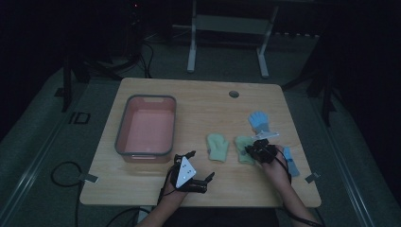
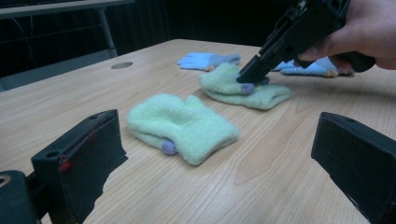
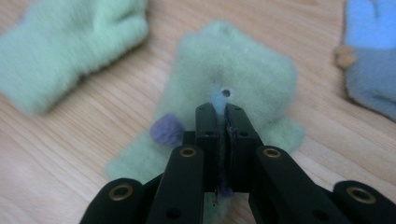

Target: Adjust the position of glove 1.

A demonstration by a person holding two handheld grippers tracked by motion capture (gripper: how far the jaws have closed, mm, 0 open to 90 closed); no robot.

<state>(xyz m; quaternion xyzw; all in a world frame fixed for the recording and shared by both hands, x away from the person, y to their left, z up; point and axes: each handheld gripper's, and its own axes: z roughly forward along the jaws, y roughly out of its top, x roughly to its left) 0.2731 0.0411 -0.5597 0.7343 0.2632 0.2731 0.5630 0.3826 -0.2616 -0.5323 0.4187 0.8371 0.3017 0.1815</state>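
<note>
Two pale green mittens lie on the wooden table [image 1: 198,101]. The right green mitten [image 1: 242,143] [image 3: 233,65] has a purple dot, and my right gripper [image 1: 250,150] [image 3: 223,109] is shut on its fabric near the middle. The left green mitten [image 1: 217,147] [image 2: 182,123] lies flat and free, just ahead of my left gripper [image 1: 198,165] [image 2: 217,128]. That gripper is open wide near the table's front edge with nothing between its jaws. In the left gripper view, my right gripper [image 2: 252,74] presses down on the far mitten [image 2: 229,86].
A pink bin with a grey rim [image 1: 125,120] stands at the table's left. One blue glove [image 1: 258,120] [image 2: 205,59] [image 3: 373,56] lies behind the right mitten, another blue glove [image 1: 292,163] by the right hand. A round grommet hole [image 1: 233,93] sits near the far edge.
</note>
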